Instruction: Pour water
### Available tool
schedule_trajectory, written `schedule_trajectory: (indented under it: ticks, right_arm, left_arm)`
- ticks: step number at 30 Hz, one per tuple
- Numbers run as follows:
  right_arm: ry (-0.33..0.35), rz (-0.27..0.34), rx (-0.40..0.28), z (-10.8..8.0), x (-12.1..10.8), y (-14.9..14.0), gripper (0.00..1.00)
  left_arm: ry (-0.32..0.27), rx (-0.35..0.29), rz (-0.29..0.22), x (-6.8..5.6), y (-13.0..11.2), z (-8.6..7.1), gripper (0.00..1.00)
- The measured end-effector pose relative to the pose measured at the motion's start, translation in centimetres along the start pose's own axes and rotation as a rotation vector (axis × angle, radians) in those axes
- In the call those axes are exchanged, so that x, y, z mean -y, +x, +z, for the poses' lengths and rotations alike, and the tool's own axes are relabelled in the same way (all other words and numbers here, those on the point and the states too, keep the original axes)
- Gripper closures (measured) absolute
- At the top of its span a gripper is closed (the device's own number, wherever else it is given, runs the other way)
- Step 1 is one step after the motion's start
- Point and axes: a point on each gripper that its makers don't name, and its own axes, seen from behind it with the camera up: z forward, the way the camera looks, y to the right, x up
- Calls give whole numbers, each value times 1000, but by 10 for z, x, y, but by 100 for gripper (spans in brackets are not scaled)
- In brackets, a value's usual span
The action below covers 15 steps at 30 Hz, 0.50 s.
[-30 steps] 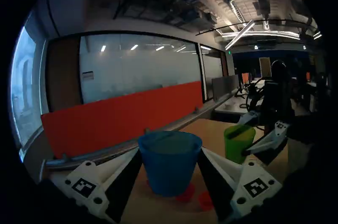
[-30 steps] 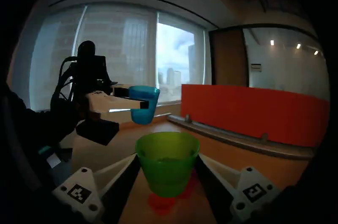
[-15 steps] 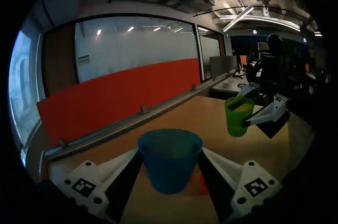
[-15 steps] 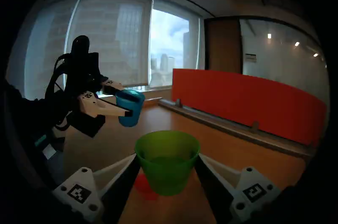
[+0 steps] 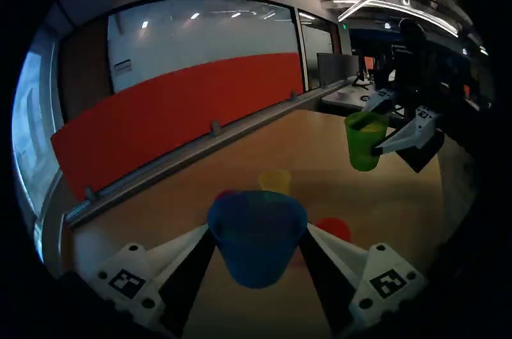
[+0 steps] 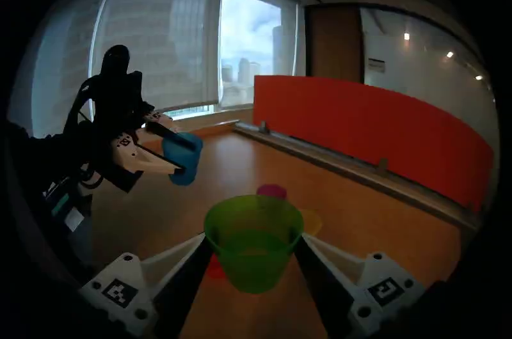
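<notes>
In the left gripper view my left gripper [image 5: 256,240] is shut on a blue cup [image 5: 256,236], held upright above the wooden table [image 5: 211,185]. The right gripper [image 5: 389,137] shows farther off at the right, holding a green cup [image 5: 365,141] in the air. In the right gripper view my right gripper [image 6: 253,252] is shut on that green cup [image 6: 253,249], which holds a little liquid. The left gripper [image 6: 168,155] with the blue cup [image 6: 182,158] hangs at the left, tilted.
Small cups stand on the table below: a yellow one [image 5: 275,180], a red one [image 5: 333,229] and a pink one [image 6: 272,191]. An orange partition [image 5: 173,109] runs along the table's far edge. Windows [image 6: 192,51] lie behind the left gripper.
Both gripper views have tipped downward, so the table top and the small cups on it have come into sight. Both cups stay gripped.
</notes>
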Motion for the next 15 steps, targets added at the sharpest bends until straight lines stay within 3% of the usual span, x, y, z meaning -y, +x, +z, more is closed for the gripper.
schedule_trajectory:
  ticks: [15]
  right_arm:
    - [16,7,133,14,-9,-43,12]
  left_arm:
    - [-40,149,22,-6,-51,16,15]
